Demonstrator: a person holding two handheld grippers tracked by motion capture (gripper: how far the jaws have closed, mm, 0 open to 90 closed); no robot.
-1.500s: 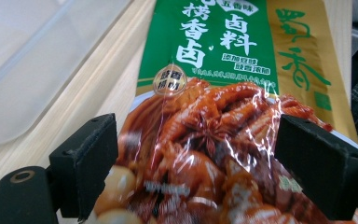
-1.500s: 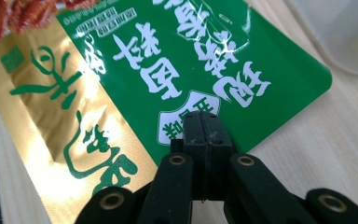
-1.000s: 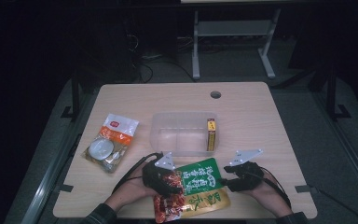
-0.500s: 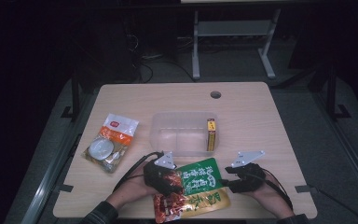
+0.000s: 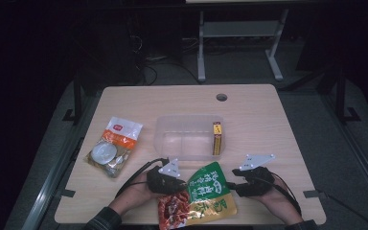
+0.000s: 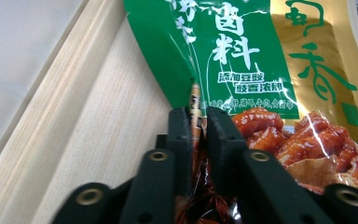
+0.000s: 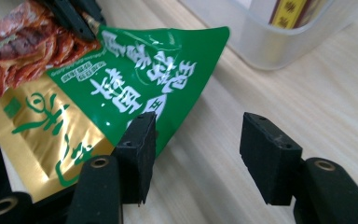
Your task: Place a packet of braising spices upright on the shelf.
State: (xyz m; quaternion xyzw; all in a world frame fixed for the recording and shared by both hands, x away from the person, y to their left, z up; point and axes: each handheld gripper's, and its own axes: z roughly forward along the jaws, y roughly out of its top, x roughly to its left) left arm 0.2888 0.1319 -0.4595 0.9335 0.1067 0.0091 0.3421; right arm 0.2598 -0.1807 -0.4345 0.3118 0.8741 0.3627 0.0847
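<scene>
1. Little has moved since the earlier frames: in the high view both tools stay at the bottom of the frame, and the right tool (image 5: 233, 175) has edged slightly closer to the green and gold sauce packet (image 5: 209, 191).
2. High view: the packet lies on the table (image 5: 268, 124) at the lower middle of the frame, between the left tool (image 5: 184, 183) and the right one. A clear plastic box (image 5: 187, 136) sits above it at centre, with a yellow carton (image 5: 217, 138) standing at its right end. An orange snack bag (image 5: 112, 146) lies at the left.
3. Left gripper view: the left tool (image 6: 197, 122) is clamped on the packet's edge at centre frame, its jaws almost together.
4. Right gripper view: the right tool (image 7: 200, 156) stands apart, its left jaw over the packet's (image 7: 135, 88) green corner and its right jaw over bare wood.
</scene>
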